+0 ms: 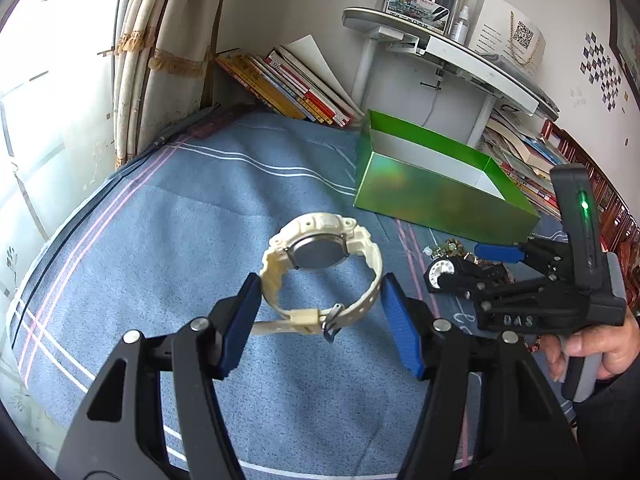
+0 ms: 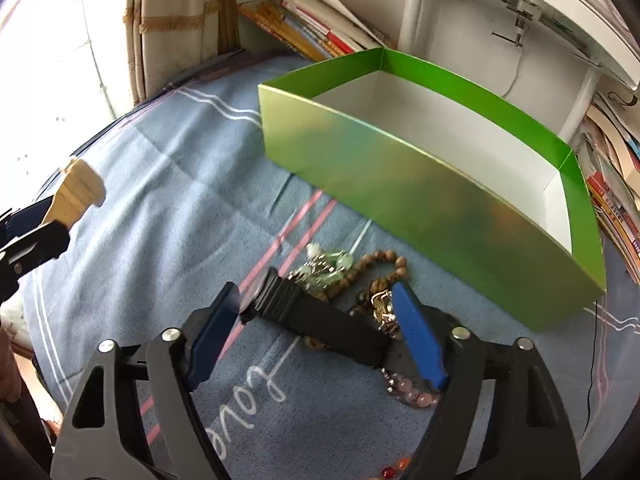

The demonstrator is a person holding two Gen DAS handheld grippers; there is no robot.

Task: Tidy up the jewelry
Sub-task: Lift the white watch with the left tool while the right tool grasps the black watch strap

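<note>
The left gripper (image 1: 320,312) holds a cream watch (image 1: 320,272) off the bed: its two blue pads (image 1: 244,320) stand about half apart and press on the outer sides of the looped strap, the case with its metal back lying beyond the fingertips and the buckle end nearest the pads. To the right of those fingers, and a little further out, a hand (image 1: 592,348) carries the right gripper (image 2: 320,320), which points down at a heap of jewelry on the blue striped bedcover (image 1: 168,216). Between the right gripper's fingers lies a black watch (image 2: 320,320), set crosswise; its case end touches the left pad (image 2: 212,332) and its strap end reaches the right pad (image 2: 420,336), though I cannot tell whether the pads are truly squeezing it or only framing it. The jaws stand fairly wide. Just past the fingertips sit a pale green bead piece (image 2: 328,268) and a string of brown wooden beads (image 2: 384,264), with a gold-coloured chain (image 2: 380,308) against the right pad, and pink beads (image 2: 408,394) beneath it, nearer the hinge. Beyond all of that, ahead of the right fingers and slightly to their right, stands the open green box (image 2: 400,184) with a white, bare inside. Books (image 1: 288,84) lean against the wall behind it.
</note>
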